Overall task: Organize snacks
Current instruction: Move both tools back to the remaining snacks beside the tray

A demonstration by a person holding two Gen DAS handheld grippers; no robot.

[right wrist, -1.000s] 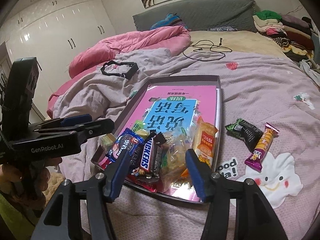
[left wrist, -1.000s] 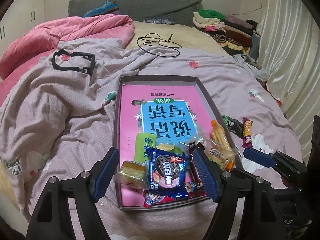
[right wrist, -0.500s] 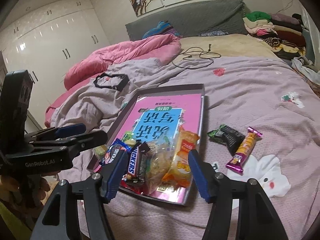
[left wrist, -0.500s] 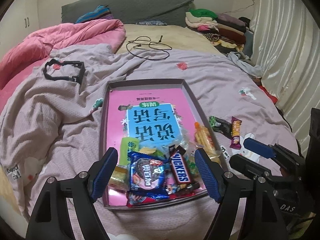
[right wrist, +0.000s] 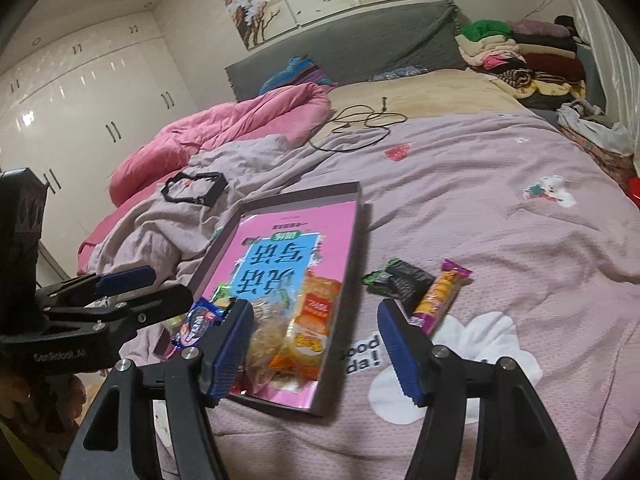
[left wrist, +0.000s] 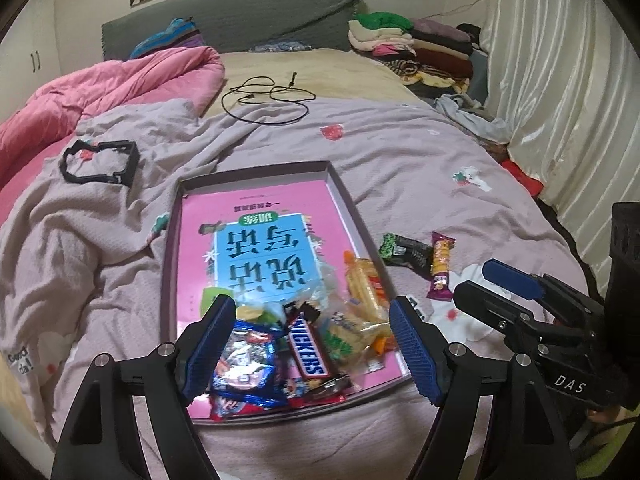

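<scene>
On the lilac bedspread [left wrist: 420,168], my left hand-held gripper [left wrist: 312,356] hangs wide open and empty over the shallow box tray [left wrist: 342,192], where a blue cookie packet [left wrist: 244,364], a Snickers bar [left wrist: 306,354] and an orange wafer pack [left wrist: 362,280] crowd the near end. My right hand-held gripper [right wrist: 316,350], its jaws just opening with nothing between them, frames the tray's corner; a black-green packet [right wrist: 404,280] and a purple-ended snack bar [right wrist: 438,294] lie just beside the tray.

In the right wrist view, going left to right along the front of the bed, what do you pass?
Left gripper → blue packet → orange bag → black-green packet → purple-ended bar.
</scene>
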